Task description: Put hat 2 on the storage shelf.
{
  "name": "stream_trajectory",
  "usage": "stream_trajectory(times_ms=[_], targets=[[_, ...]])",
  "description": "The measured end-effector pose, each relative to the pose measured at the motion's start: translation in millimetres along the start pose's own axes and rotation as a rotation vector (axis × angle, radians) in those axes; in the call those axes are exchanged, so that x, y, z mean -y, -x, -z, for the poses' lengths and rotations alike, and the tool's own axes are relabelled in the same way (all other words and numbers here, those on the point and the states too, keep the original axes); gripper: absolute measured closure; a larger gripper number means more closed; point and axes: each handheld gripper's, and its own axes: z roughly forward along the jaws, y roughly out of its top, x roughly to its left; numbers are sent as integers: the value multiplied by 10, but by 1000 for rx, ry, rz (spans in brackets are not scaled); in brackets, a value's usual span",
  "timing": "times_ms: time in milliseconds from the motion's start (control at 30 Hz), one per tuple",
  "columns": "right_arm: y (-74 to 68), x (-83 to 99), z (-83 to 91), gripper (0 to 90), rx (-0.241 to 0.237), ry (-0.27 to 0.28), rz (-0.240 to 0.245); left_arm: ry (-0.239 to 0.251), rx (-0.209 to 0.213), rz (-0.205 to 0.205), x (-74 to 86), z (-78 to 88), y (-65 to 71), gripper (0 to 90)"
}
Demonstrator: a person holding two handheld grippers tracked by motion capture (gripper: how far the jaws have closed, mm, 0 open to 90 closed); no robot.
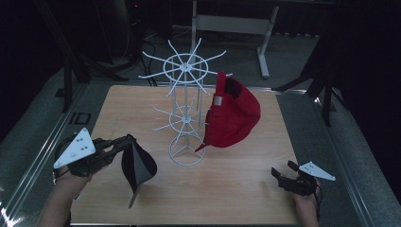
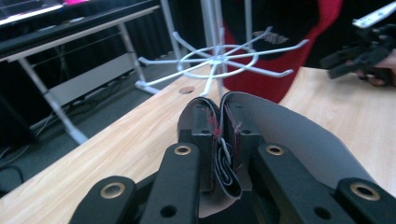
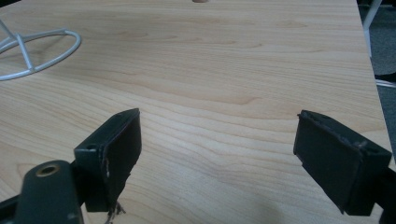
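A white wire rack (image 1: 186,101) stands upright at the middle of the wooden table (image 1: 236,184). A red cap (image 1: 231,113) hangs from a prong on the rack's right side. My left gripper (image 1: 126,141) is at the table's left, shut on the rim of a black cap (image 1: 137,168) that hangs down from it, brim low. In the left gripper view the black cap (image 2: 280,126) is pinched between the fingers (image 2: 205,126), with the rack (image 2: 217,60) and red cap (image 2: 280,60) beyond. My right gripper (image 1: 282,171) rests low at the right front, open and holding nothing (image 3: 217,154).
The rack's round base ring (image 3: 32,51) lies left of my right gripper. A small hole (image 2: 186,89) marks the table's far edge. A white-legged desk frame (image 1: 265,42) stands behind the table on the grey floor. Bare wood stretches across the right half.
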Motion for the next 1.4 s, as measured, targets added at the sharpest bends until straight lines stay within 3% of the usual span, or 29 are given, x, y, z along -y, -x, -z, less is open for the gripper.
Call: stream_trajectory(times_ms=[133, 300, 467, 767, 933, 1133, 1400], targets=[[2, 1, -1, 150, -3, 0, 1, 10, 22, -28, -132, 23, 24, 838], [6, 1, -1, 151, -5, -1, -2, 36, 18, -56, -319, 43, -17, 838], [9, 3, 1, 150, -6, 1, -7, 86, 11, -79, -593, 141, -131, 838], [6, 4, 0, 150, -8, 0, -3, 192, 22, -121, -953, 395, -195, 838], [3, 4, -1, 150, -9, -2, -3, 185, -2, -152, -1097, 419, -215, 838], [1, 5, -5, 150, -9, -5, -5, 151, -28, -167, -1305, 264, -297, 837], [10, 5, -4, 150, -12, -7, -9, 150, -35, -164, -1542, 98, -420, 837]])
